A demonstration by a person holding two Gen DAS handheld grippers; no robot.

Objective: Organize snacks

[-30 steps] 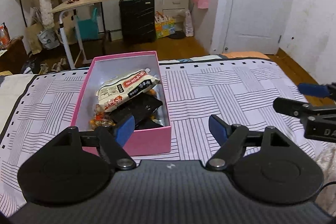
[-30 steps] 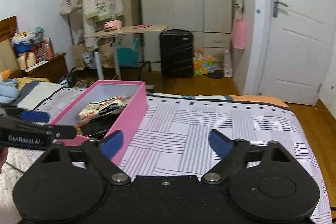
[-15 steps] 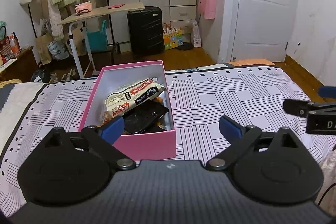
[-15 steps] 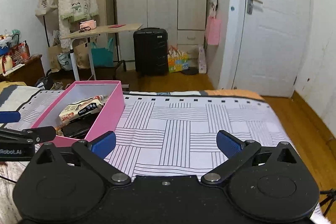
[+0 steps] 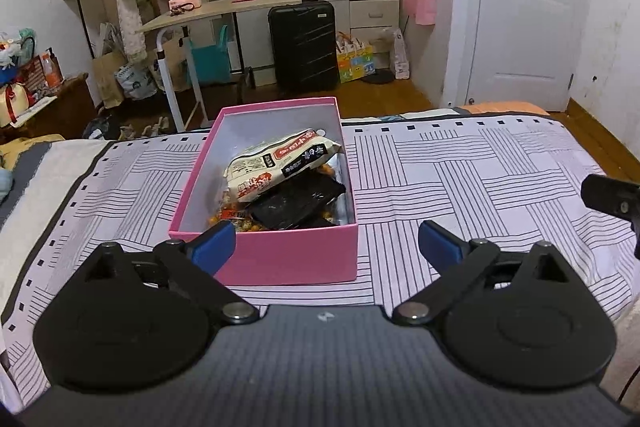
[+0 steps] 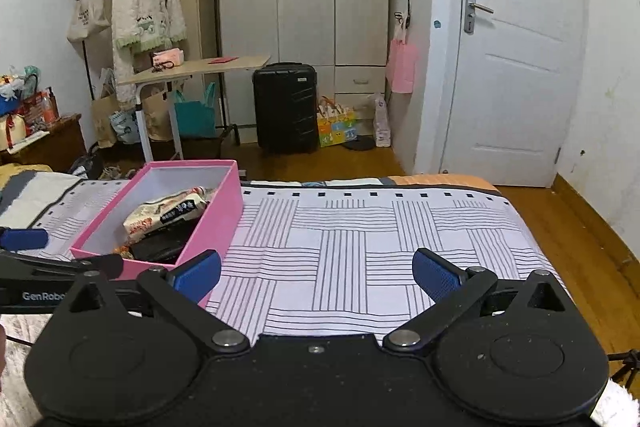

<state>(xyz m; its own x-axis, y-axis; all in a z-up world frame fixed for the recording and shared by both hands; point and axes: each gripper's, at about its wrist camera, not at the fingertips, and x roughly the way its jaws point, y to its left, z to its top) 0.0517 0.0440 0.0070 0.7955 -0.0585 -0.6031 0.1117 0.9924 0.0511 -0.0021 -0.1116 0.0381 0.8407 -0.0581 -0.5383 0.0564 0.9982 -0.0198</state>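
A pink box (image 5: 280, 261) (image 6: 218, 223) sits on the bed with snacks inside. A white and red snack bag (image 5: 276, 163) (image 6: 168, 213) lies on top of a black packet (image 5: 298, 201), and small orange snacks (image 5: 236, 221) show beneath. My left gripper (image 5: 326, 247) is open just in front of the box's near wall, with nothing between its fingers. My right gripper (image 6: 316, 275) is open over the bare bedspread, to the right of the box. The left gripper's blue fingertip (image 6: 24, 239) shows at the left edge of the right wrist view.
The striped bedspread (image 6: 360, 239) stretches to the right of the box. Beyond the bed's far edge stand a black suitcase (image 5: 304, 47), a small desk (image 5: 220, 9), a clothes rack (image 6: 144, 7) and a white door (image 6: 516, 87). Wooden floor lies to the right.
Both grippers have pulled back and tilted up, so the box looks farther away. The left gripper's jaws have opened wider.
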